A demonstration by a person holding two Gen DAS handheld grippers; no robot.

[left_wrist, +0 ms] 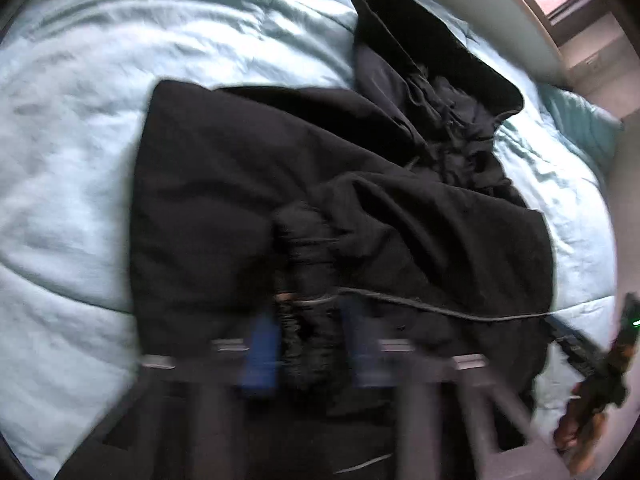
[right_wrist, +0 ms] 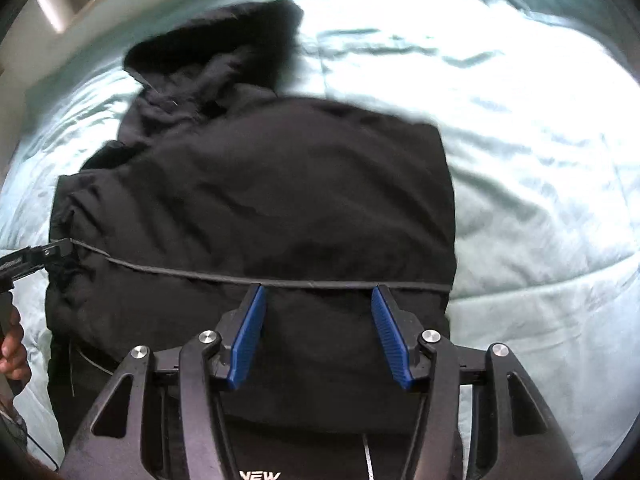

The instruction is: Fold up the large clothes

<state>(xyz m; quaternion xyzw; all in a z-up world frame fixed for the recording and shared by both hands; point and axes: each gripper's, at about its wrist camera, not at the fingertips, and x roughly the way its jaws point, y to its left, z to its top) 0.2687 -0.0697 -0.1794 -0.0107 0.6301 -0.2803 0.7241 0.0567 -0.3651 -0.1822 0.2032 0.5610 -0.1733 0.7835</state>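
Left claw [left_wrist: 310,336] clamped on a bunched cuff of the bulky black hooded coat [left_wrist: 248,184] on the pale-blue bed quilt [left_wrist: 72,128], probably for folding inward; right claw [right_wrist: 318,336] empty, open above.

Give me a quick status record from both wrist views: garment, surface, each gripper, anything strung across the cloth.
garment: black hooded jacket, partly folded, hood away from the cameras
surface: pale blue-green quilted bedspread
left gripper: shut on a bunched fold of the jacket, view blurred
right gripper: open above the jacket, nothing between the blue pads
cord: thin grey cord running across the jacket
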